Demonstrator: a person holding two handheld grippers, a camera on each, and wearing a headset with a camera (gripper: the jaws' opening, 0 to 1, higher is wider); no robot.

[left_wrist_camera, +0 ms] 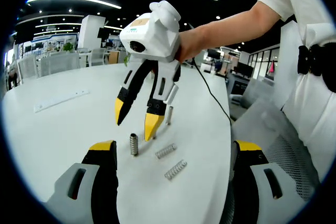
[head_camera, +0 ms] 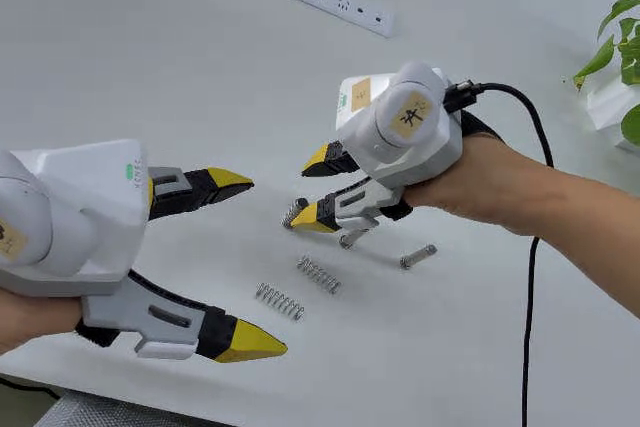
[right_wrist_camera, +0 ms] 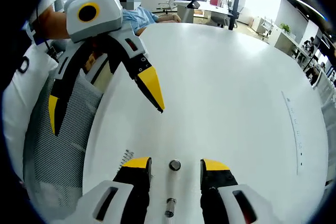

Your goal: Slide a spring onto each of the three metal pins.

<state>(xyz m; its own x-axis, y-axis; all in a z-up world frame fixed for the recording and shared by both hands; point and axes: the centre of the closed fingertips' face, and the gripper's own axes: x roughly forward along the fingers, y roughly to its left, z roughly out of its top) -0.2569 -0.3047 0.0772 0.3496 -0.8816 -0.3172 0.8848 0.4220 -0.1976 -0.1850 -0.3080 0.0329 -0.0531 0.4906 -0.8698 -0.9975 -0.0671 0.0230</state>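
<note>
Over a white table, the right gripper hovers with its jaws spread and nothing pinched. In the right gripper view a pin sits in the gap between them, round end toward the camera. Just beside the lower jaw tip a spring stands upright. In the left gripper view it looks threaded on a pin of its own, though it is too small there to be sure. Two loose springs lie at 5 o'clock of the right gripper's tips, near each other but apart. A second pin lies flat at 3 o'clock of them. The left gripper hangs at 8 o'clock of the scene, jaws wide apart and empty.

The work appears to be about a third done, with the step in hand being the taking up of the next pin. The next move calls for the right jaws to close squarely on the pin's shaft. The left gripper then has to reach toward 3 o'clock for a loose spring, nip it lightly by one end and line its bore up with the pin's free end.
</note>
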